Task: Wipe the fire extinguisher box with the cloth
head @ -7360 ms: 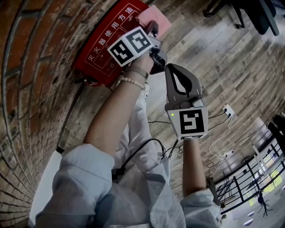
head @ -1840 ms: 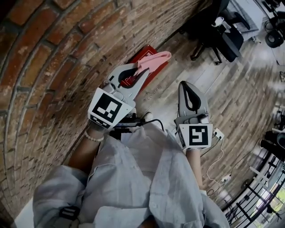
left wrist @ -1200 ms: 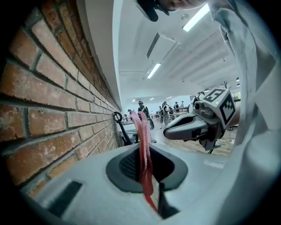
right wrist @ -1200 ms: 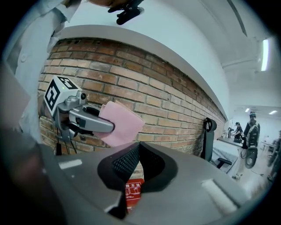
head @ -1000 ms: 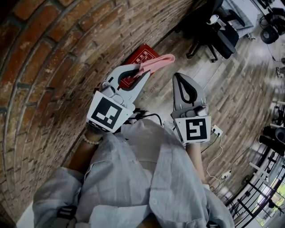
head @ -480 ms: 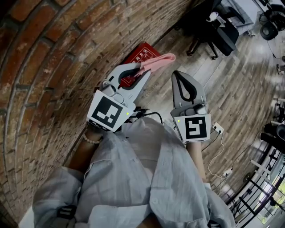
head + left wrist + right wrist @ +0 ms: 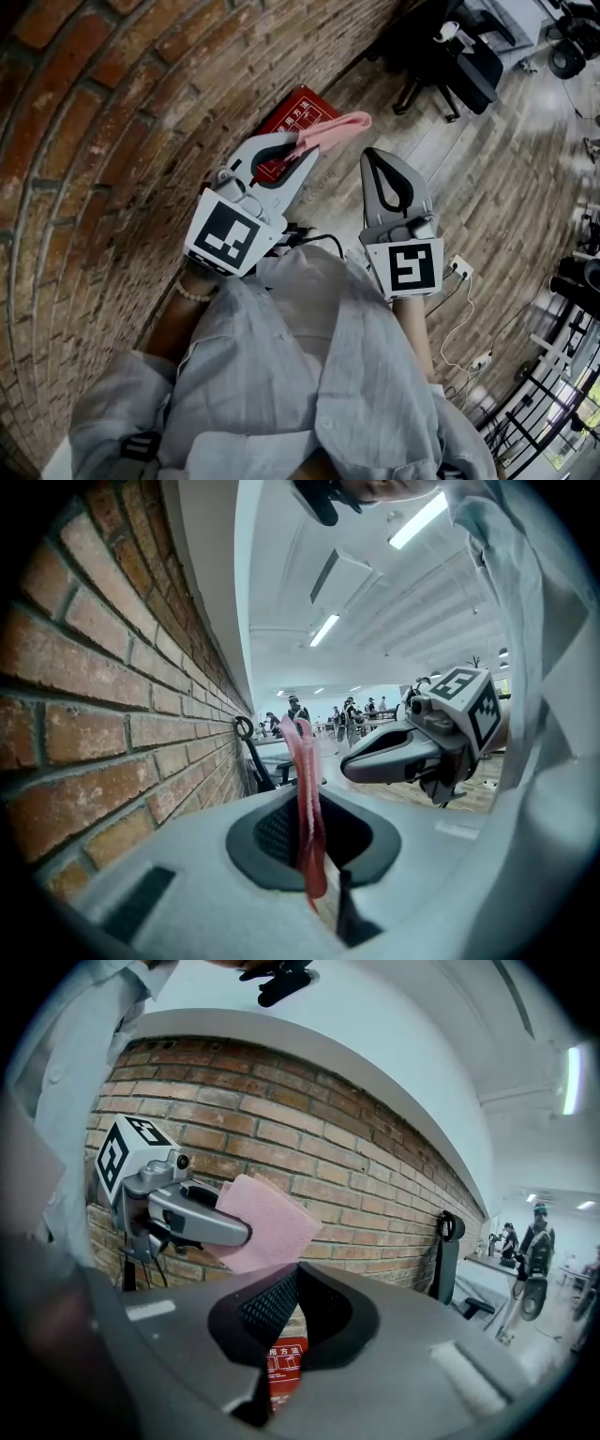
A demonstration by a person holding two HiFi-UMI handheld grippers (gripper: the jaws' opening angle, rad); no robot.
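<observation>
A curved brick wall (image 7: 94, 141) fills the left of the head view and a wooden plank floor (image 7: 497, 187) the right, with the person's pale shirt (image 7: 309, 375) across the bottom. The red fire extinguisher box (image 7: 286, 112) stands on the floor against the foot of the wall, ahead of the person and well below both grippers; nothing touches it. The left gripper (image 7: 302, 150) is raised in the air close to the bricks, its jaws clamped together on one edge of a pink cloth (image 7: 336, 128), most of which sticks out loose past the tips. The right gripper (image 7: 375, 159) is held just beside it, jaws together on nothing; its own view shows the red box through the gap behind the tips. A thin white cable (image 7: 459, 319) trails over the floor at the person's right. Wiping does not look under way, since the cloth is off the box. The likeliest trouble is in the reach down: the box seems to stand free, so a firm sideways wipe could slide or tip it unless the idle right gripper steadies it. With the wall so near, the left gripper may knock the bricks on the descent. Because the cloth is pinched only at its edge, it could fold back so that hard jaw tips scrape the painted face, or pull out of the grip under drag. The cable could catch a foot.
</observation>
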